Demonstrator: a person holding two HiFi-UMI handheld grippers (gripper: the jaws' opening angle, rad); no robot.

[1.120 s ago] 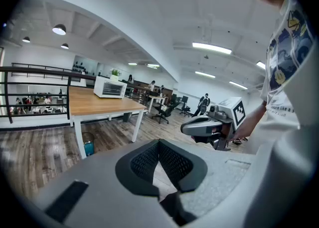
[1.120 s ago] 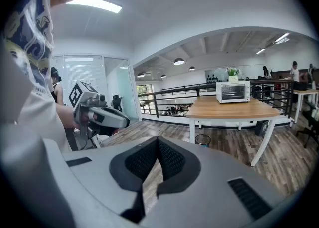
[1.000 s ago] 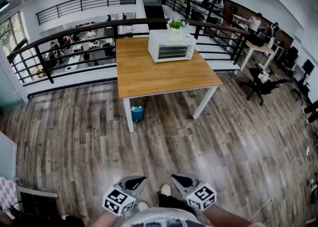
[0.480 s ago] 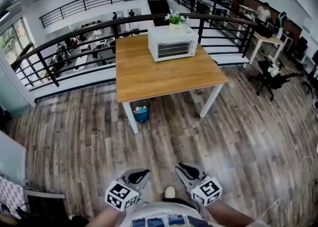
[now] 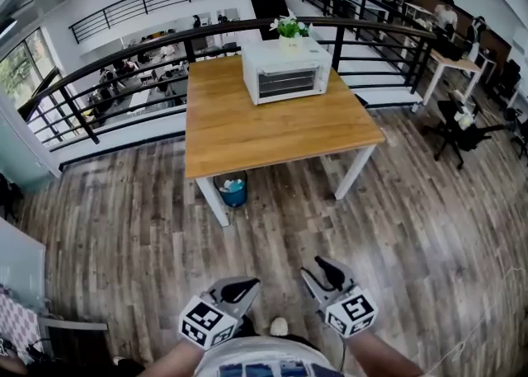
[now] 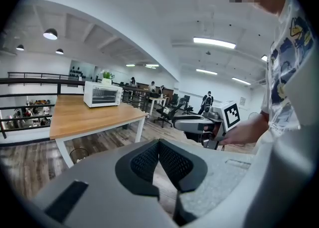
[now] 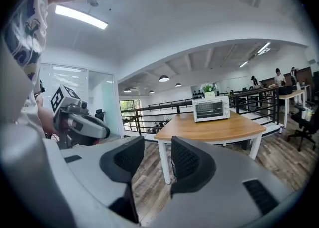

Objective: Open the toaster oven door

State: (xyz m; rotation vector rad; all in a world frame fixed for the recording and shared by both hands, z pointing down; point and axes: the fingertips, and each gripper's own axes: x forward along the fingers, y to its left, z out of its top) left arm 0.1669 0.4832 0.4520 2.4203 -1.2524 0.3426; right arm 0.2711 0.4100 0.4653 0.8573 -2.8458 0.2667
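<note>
Head view: toaster oven (image 5: pixel 285 70), closed, sits on table (image 5: pixel 272 132), well ahead of both grippers.
Left gripper view: left gripper (image 6: pixel 159 144) pressed together, empty, likely just carried along.
Right gripper view: right gripper (image 7: pixel 158 147) has just been opening; now spread, nothing between, probably readied for the pull.

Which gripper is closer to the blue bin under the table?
Left. The left gripper sits almost straight in front of the blue bin, well short of it; the right gripper is off to that bin's right, farther away.
</note>
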